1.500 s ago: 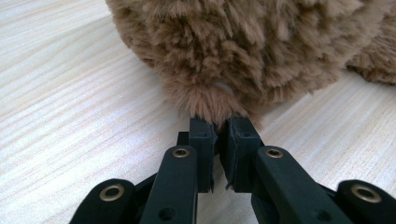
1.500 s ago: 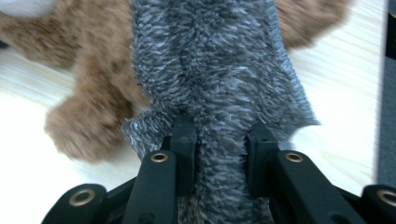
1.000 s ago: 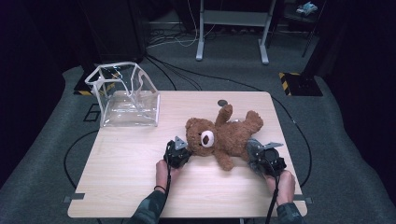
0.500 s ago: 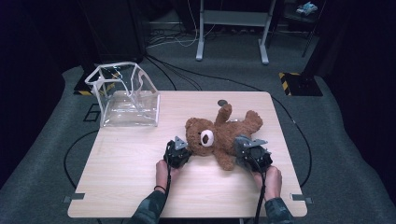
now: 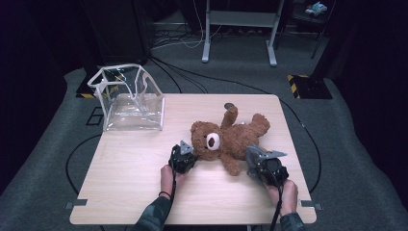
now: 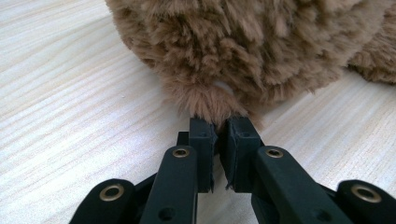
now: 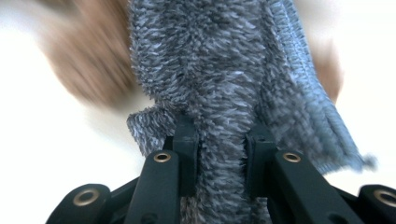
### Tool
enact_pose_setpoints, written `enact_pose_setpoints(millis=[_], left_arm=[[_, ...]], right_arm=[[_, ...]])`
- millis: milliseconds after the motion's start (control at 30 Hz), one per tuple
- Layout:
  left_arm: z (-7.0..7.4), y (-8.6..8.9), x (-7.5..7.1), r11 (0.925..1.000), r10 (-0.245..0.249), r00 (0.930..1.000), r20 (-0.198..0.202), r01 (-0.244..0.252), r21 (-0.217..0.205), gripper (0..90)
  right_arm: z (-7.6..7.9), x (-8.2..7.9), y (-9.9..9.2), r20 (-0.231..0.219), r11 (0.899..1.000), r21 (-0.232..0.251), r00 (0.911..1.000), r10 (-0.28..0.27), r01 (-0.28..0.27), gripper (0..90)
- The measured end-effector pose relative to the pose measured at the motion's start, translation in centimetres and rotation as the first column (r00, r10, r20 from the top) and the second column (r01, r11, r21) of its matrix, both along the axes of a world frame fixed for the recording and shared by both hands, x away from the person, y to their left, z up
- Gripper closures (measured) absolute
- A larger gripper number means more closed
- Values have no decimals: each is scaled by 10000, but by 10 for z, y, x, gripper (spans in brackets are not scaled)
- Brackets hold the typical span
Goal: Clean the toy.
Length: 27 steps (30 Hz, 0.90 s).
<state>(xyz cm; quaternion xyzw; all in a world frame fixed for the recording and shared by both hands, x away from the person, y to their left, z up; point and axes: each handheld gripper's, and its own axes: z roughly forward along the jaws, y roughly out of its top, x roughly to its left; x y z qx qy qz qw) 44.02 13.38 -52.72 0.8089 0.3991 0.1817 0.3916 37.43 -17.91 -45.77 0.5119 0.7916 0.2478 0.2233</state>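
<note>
Teddy bear [image 5: 226, 139]: blurred behind grey cloth [image 7: 224, 93] | left gripper [image 6: 217, 135] clamped on ear tuft, held low | right gripper [image 7: 222, 149] clamped on cloth.

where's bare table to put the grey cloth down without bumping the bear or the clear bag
The near left of the table, between the clear bag and the left gripper, is bare. So is the near edge between both hands. It is crowded around the teddy bear, where the right gripper holds the grey cloth.
</note>
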Motion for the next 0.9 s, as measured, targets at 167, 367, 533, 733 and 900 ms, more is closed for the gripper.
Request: enact_pose_setpoints(millis=[167,367,533,733,900], left_arm=[[0,0,0,10000,5,10000,-13,-5,-21,828],[0,0,0,10000,3,10000,-16,-3,-28,828],[0,0,0,10000,2,10000,-16,-2,-70,828],[0,0,0,10000,7,10000,-14,-7,-64,828],[0,0,0,10000,2,10000,8,-1,-64,828]], right_arm=[[28,20,34,854,9976,-19,9939,697,-698,716],[2,44,53,452,9974,-322,9968,661,-647,723],[-26,40,45,-82,9990,-175,9991,416,-417,730],[-44,32,27,-552,9993,355,9984,122,-103,730],[-27,27,19,-644,9975,703,9978,124,-78,728]])
